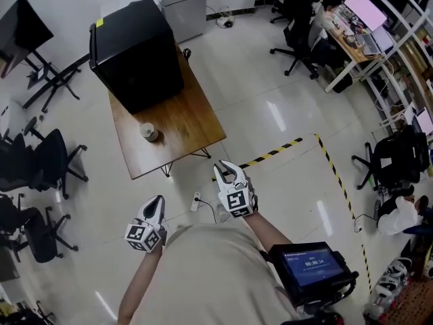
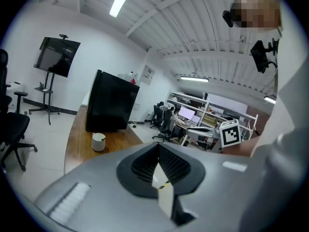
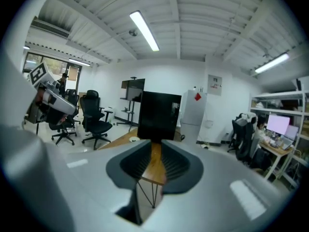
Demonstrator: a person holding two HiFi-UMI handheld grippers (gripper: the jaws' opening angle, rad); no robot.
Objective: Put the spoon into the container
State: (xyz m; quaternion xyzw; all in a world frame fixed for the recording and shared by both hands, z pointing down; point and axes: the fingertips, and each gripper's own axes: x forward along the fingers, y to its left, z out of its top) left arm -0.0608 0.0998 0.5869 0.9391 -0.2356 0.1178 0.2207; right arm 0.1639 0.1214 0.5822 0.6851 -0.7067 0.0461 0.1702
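A small white container (image 1: 149,133) stands on the wooden table (image 1: 183,120), in front of a big black box (image 1: 135,53). It also shows in the left gripper view as a small container (image 2: 98,141). I cannot make out a spoon in any view. Both grippers hang over the floor, well short of the table. My left gripper (image 1: 157,203) has its jaws together with nothing in them; its tips (image 2: 158,151) meet. My right gripper (image 1: 229,170) holds a narrow gap (image 3: 155,149) with nothing between the jaws; the table edge shows through it.
Black office chairs (image 1: 47,161) stand left of the table. Yellow-black tape (image 1: 274,152) runs across the floor, and a power strip (image 1: 195,202) lies near my grippers. Desks with a seated person (image 1: 325,12) are at the far right. A screen device (image 1: 312,269) sits at my chest.
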